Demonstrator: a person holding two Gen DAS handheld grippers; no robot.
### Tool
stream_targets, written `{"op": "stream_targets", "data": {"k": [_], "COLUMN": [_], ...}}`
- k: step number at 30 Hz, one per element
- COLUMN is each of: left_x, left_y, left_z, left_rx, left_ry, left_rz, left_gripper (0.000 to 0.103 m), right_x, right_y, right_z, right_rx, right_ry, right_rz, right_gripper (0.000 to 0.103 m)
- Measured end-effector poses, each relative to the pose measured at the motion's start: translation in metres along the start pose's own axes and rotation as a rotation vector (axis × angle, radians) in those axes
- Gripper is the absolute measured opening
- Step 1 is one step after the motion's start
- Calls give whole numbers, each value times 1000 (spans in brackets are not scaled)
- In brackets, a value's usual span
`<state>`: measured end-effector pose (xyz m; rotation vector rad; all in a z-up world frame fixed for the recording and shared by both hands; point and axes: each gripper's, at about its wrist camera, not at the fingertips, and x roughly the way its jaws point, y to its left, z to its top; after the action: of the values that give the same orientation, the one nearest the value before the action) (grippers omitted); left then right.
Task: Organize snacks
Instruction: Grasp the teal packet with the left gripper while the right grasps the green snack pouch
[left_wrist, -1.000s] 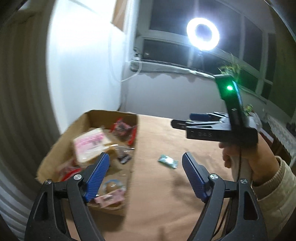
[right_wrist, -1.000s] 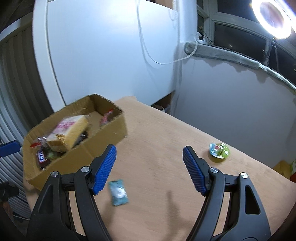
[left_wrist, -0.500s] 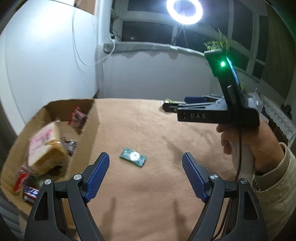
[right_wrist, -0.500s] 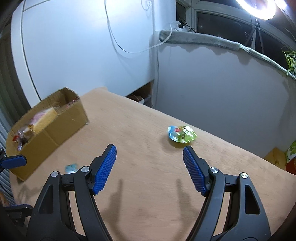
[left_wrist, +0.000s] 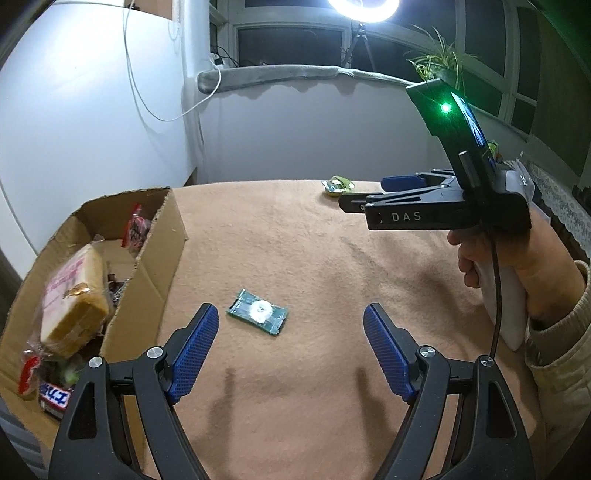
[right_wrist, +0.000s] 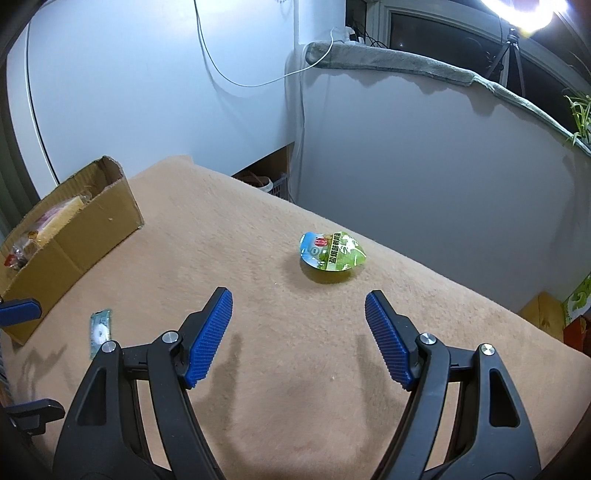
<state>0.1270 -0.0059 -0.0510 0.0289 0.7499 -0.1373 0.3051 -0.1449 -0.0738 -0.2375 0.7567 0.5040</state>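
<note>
The table (left_wrist: 314, 258) had a tan fuzzy cloth on it. From my left gripper (left_wrist: 290, 347), fingers spread wide and empty, a green packet (left_wrist: 258, 312) lay just ahead, with the cardboard box (left_wrist: 147, 258) of snacks to its left. Over on my right gripper (right_wrist: 298, 336), also wide apart holding nothing, a green jelly cup (right_wrist: 331, 255) sat ahead.

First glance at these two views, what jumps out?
The open left tool is poised over a flat green packet lying on the tan cloth. The open right tool faces a green-lidded snack cup farther out. The cardboard box of snacks sits at the table's left edge.
</note>
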Motion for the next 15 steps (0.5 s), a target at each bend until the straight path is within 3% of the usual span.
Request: {"op": "stream_targets", "data": {"k": [6, 15], "left_x": [17, 54], "left_y": [6, 21], "left_z": [-3, -7], "left_rx": [-11, -79], "left_ry": [26, 144], "left_rz": [-6, -20], "left_gripper": [81, 81], "right_x": [25, 61], "right_y": [-9, -23], "right_z": [8, 28], "right_rx": [-18, -28], "right_ry": [49, 113], "right_rz": [-2, 6], "right_gripper": [77, 77]}}
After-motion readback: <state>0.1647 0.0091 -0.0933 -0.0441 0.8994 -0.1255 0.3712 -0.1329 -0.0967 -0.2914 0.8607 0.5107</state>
